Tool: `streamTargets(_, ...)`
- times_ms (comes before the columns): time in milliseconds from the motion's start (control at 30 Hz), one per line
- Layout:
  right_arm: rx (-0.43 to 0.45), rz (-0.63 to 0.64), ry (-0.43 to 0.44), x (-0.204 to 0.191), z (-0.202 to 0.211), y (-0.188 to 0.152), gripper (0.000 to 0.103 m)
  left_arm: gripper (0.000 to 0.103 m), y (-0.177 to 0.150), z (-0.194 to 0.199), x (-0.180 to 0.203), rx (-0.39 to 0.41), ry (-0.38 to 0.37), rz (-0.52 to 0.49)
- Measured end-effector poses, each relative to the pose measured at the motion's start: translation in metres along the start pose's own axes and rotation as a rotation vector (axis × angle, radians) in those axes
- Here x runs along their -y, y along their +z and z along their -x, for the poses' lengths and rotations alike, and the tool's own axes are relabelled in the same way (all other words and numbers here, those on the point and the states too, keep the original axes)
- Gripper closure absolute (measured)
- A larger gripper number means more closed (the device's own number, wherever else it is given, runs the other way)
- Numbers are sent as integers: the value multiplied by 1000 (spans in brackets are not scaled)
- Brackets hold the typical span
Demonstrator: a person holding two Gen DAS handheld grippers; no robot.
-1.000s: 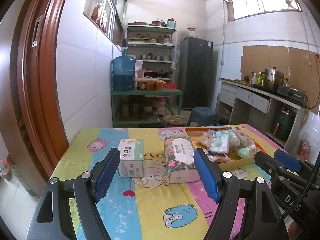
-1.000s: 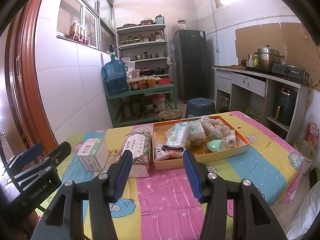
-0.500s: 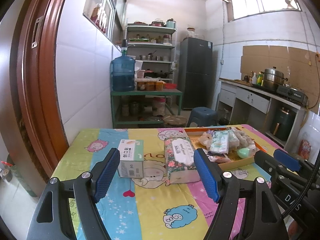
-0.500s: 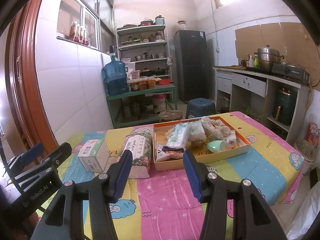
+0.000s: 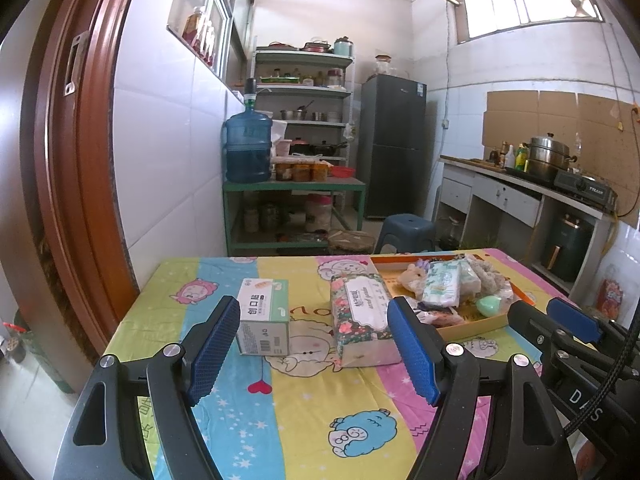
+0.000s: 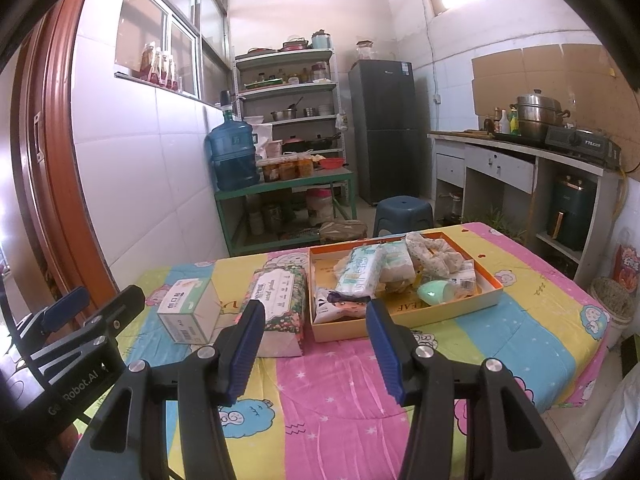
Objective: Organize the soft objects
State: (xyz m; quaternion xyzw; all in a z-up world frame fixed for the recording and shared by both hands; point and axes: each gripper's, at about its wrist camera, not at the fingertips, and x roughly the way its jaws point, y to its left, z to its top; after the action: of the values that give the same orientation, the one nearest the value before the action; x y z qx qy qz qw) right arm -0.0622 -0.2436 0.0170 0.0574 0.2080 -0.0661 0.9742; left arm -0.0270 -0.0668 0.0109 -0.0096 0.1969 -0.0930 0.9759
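Hand-held gripper (image 6: 314,344) open, tissue pack (image 6: 280,304) lengthwise away

Bench (image 6: 360,392) under a bright cartoon-print cloth, small white-green box (image 6: 188,310), floral tissue pack (image 6: 280,306) beside it, orange tray (image 6: 404,322) touching the pack

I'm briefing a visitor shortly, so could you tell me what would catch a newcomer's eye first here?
The bright cartoon-print tablecloth fills the foreground. On it, an orange tray heaped with soft packets sits to the right, with a floral tissue pack and a small white-and-green box to its left. Both hand-held grippers, left and right, hover open and empty.
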Motion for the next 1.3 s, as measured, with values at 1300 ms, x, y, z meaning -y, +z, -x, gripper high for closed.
streamTargets(1300, 9, 8, -11, -2, -3, -1, 51, 25, -3, -3, -7, -9, 0, 5)
